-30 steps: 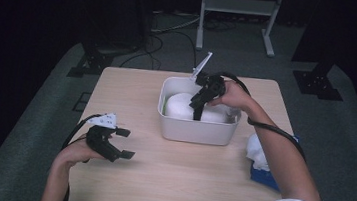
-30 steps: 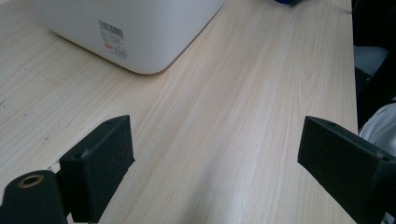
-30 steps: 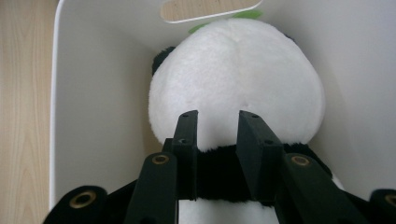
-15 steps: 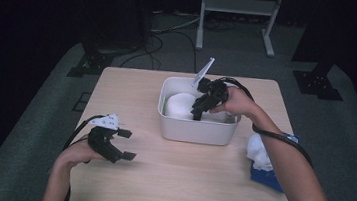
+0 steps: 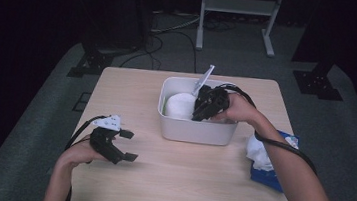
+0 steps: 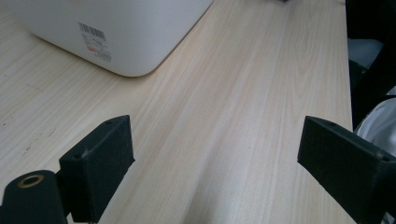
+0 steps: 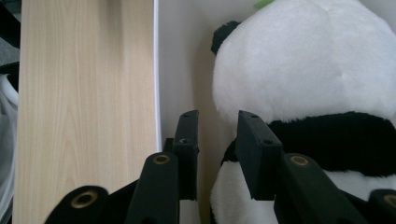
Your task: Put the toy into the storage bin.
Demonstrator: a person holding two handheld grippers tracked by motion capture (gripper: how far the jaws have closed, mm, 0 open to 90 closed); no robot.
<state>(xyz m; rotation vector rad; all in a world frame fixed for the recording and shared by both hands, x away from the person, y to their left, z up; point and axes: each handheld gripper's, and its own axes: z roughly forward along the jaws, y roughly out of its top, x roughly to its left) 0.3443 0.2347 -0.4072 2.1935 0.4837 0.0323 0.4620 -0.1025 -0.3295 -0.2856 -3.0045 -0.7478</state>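
Partly, the right gripper [image 5: 200, 114] hides the panda [image 5: 180, 105].

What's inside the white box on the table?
A stuffed panda sits inside the white box, and the right gripper reaches in beside it. The panda's underside and the bottom of the box are covered, so anything beneath can't be seen.

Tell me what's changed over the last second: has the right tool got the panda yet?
The right tool has slid a little toward the bin's near right side, jaws narrowing beside the plush panda with a gap between them, nothing pinched yet. The left tool stays open on the table; bin and tissue pack haven't moved.
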